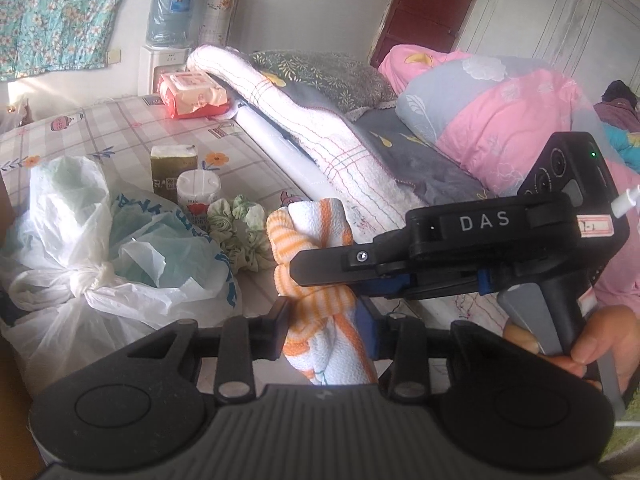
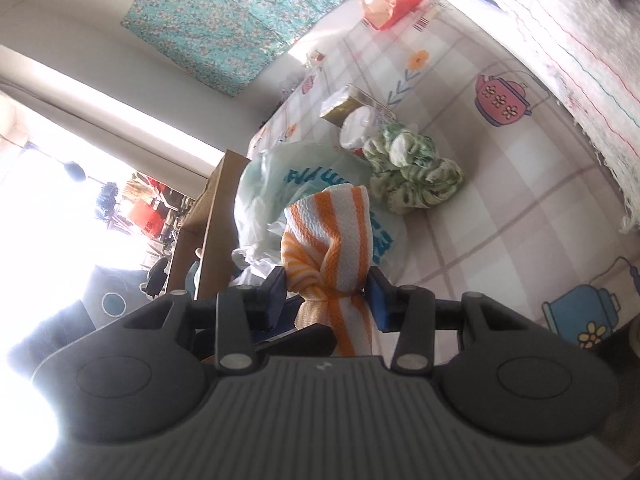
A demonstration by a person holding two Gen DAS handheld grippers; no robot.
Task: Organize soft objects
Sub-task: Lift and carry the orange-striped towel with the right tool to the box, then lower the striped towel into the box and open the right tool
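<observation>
An orange-and-white striped towel (image 1: 316,248) is bunched and held above the table. My left gripper (image 1: 326,330) is shut on its lower part. My right gripper (image 1: 320,270) comes in from the right and is shut on its middle. In the right wrist view the towel (image 2: 332,232) stands up between the right gripper's (image 2: 326,292) blue pads. A green-and-white scrunchie (image 1: 240,232) lies on the checked tablecloth (image 1: 120,128) just behind the towel; it also shows in the right wrist view (image 2: 412,168).
White and green plastic bags (image 1: 104,248) sit at the left. A tissue pack (image 1: 174,166) and a white jar (image 1: 199,192) stand behind the scrunchie. A red-and-white wipes pack (image 1: 192,94) lies further back. A bed with a white blanket (image 1: 320,140) and a pink quilt (image 1: 500,120) is on the right.
</observation>
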